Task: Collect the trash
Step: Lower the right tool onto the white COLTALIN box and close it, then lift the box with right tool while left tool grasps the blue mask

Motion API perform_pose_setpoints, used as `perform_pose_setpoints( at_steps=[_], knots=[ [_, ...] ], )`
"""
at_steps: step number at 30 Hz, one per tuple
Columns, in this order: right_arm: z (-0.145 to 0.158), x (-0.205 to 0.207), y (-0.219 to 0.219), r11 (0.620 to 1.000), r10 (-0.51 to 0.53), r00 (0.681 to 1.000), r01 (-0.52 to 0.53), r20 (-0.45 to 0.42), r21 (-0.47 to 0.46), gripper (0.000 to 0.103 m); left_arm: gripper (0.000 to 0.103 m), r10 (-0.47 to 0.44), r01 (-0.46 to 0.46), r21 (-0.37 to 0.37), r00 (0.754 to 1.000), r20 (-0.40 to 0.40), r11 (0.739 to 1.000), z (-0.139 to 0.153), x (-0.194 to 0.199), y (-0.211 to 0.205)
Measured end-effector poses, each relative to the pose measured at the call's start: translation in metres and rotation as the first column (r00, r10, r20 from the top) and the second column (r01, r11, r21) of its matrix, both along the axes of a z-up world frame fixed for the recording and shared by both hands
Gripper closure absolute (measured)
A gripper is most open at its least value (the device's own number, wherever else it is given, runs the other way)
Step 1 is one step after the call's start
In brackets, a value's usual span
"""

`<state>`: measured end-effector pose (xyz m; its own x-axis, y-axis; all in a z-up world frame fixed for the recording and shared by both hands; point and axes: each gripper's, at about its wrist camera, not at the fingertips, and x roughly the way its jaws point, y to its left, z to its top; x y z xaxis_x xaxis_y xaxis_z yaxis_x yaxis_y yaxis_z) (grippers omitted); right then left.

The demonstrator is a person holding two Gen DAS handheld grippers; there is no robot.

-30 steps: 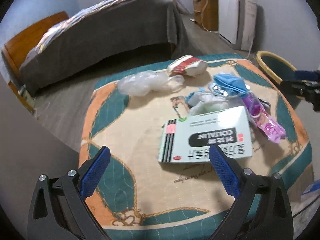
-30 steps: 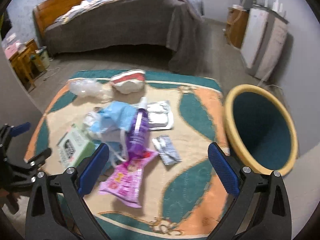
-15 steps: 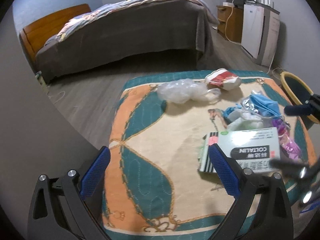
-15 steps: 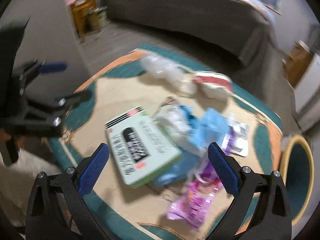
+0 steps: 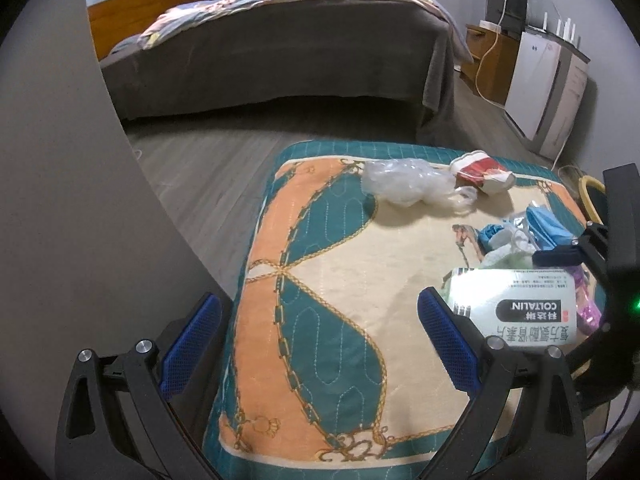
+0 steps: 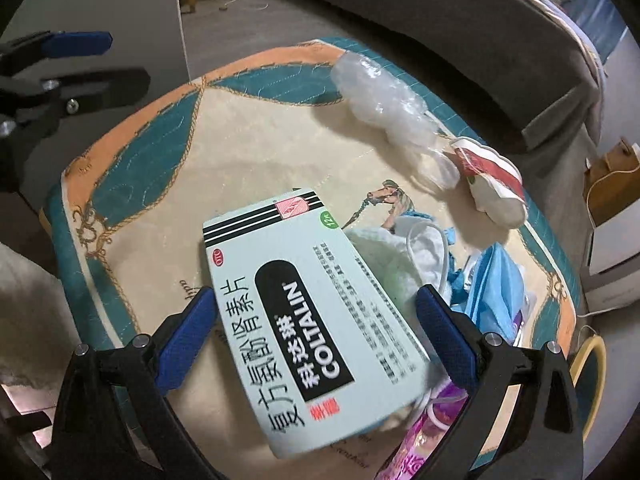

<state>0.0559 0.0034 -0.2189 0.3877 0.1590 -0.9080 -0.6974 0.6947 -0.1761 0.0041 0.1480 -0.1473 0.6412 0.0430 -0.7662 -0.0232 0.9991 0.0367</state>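
Trash lies on a patterned cushion [image 5: 332,280]. A pale green COLTALIN medicine box [image 6: 316,332] lies between the open fingers of my right gripper [image 6: 316,336]; its blue pads are apart from the box edges. The box also shows in the left wrist view [image 5: 520,312]. Beyond it lie a crumpled clear plastic bag [image 6: 384,96], a red-and-white wrapper [image 6: 492,184], a blue face mask [image 6: 492,280] and a pink-purple packet [image 6: 424,440]. My left gripper [image 5: 320,344] is open and empty over the cushion's left front part.
A yellow-rimmed bin [image 6: 592,384] stands off the cushion's right side. A grey-covered bed [image 5: 280,48] lies behind, a white cabinet [image 5: 544,80] at the right. A grey wall panel [image 5: 60,200] is close on the left.
My right gripper has moved in low over the medicine box, which now sits between its fingers. My left gripper has swung left, away from the box.
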Motion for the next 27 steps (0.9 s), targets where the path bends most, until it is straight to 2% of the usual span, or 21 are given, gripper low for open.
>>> perform_pose_setpoints(
  at_steps=[2,4,6,7,15,21,27],
  knots=[
    [-0.004,0.002,0.003,1.000,0.012,1.000,-0.012,0.005,-0.014,0.006,0.005,-0.007,0.007,0.007,1.000,-0.002,1.000,-0.002,0.002,-0.002],
    [-0.007,0.000,0.004,0.999,0.028,0.999,-0.027,0.021,-0.036,0.011,0.005,-0.014,0.014,0.012,1.000,-0.006,1.000,-0.004,0.003,-0.003],
    [-0.006,-0.002,0.002,0.998,0.031,0.998,-0.029,0.046,-0.049,0.024,0.005,-0.021,0.021,0.017,1.000,-0.008,1.000,-0.005,0.004,-0.005],
    [-0.004,-0.002,0.000,0.999,0.022,0.998,-0.020,0.054,-0.044,0.025,0.005,-0.024,0.024,0.021,1.000,-0.007,0.999,-0.006,0.005,-0.006],
    [0.032,-0.005,-0.037,0.991,-0.094,0.993,0.086,0.070,0.107,0.030,0.005,-0.020,0.020,0.010,1.000,0.001,1.000,-0.003,0.008,-0.011],
    [0.070,-0.010,-0.077,0.951,-0.215,0.972,0.187,0.092,0.245,0.030,0.005,-0.056,0.056,-0.001,0.998,0.027,0.998,0.007,0.015,-0.033],
    [0.096,-0.004,-0.133,0.880,-0.360,0.930,0.310,0.077,0.361,0.030,0.005,-0.130,0.130,0.005,0.991,0.035,0.991,0.007,0.021,-0.068]
  ],
)
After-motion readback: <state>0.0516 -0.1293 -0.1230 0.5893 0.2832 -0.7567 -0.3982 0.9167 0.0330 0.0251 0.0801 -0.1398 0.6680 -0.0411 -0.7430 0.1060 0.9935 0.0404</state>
